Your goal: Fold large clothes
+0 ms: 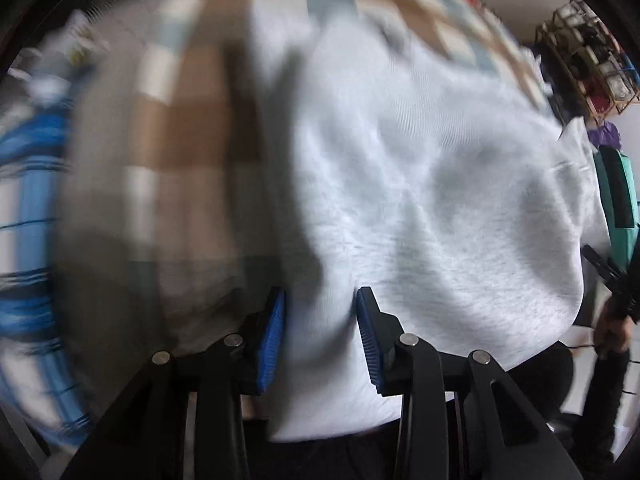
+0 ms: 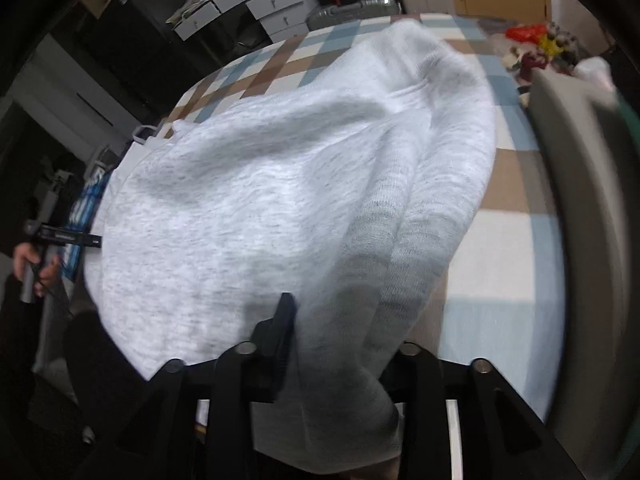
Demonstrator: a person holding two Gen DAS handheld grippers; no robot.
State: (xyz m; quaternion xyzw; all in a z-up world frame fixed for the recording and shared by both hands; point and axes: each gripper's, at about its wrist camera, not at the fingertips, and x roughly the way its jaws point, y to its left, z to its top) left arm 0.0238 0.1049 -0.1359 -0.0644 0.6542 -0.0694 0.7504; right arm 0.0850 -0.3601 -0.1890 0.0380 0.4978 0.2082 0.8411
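While the left gripper (image 1: 320, 336) holds its blue pads apart with a fold of the grey sweater (image 1: 420, 200) between them, whether they press it I cannot tell; the right gripper (image 2: 340, 344) is clamped on a bunched sleeve (image 2: 400, 248) at the bottom centre. Beyond, the sweater spreads over the checked bedcover (image 2: 504, 184), with white boxes (image 2: 256, 4) at the upper left

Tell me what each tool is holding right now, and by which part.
Both hold the grey sweater: the left tool pinches a fold of its edge, the right tool a bunched ribbed part, likely cuff or hem.
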